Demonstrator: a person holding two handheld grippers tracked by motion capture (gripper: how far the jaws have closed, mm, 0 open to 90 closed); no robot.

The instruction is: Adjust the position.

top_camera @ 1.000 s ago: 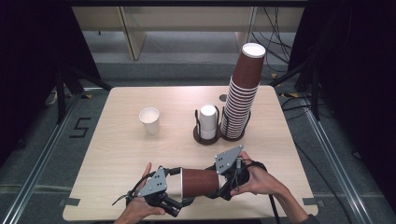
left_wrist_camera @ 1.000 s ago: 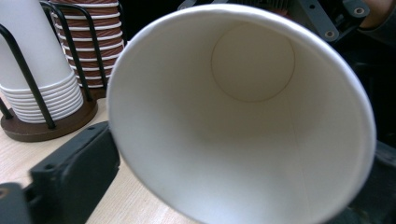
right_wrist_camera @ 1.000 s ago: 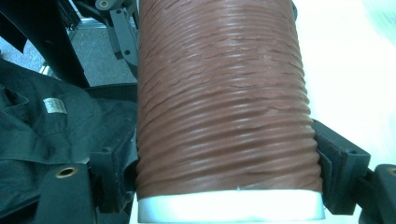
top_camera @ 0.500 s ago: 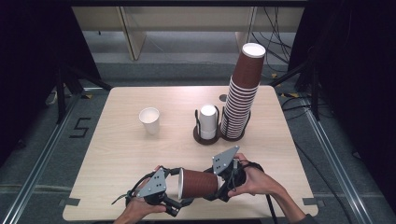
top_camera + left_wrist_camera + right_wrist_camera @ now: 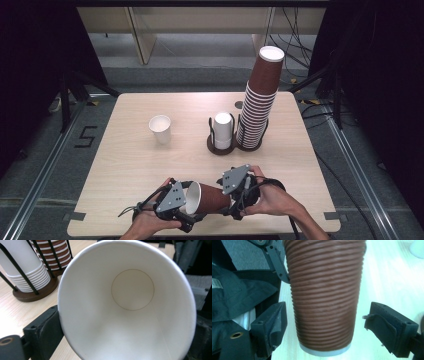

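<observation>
A brown ribbed paper cup (image 5: 210, 199) lies sideways just above the near edge of the wooden table (image 5: 125, 160), held between two hand-held claws. The left claw (image 5: 186, 209) grips the cup at its white open rim, its jaws pressed against the sides. The right claw (image 5: 231, 202) sits around the cup's base end with its jaws spread wide, not touching the cup.

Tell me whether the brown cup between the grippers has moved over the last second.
No, barely: the brown cup lies on its side at the same spot near the table's front edge, below the cup holder, between left gripper and right gripper.
</observation>
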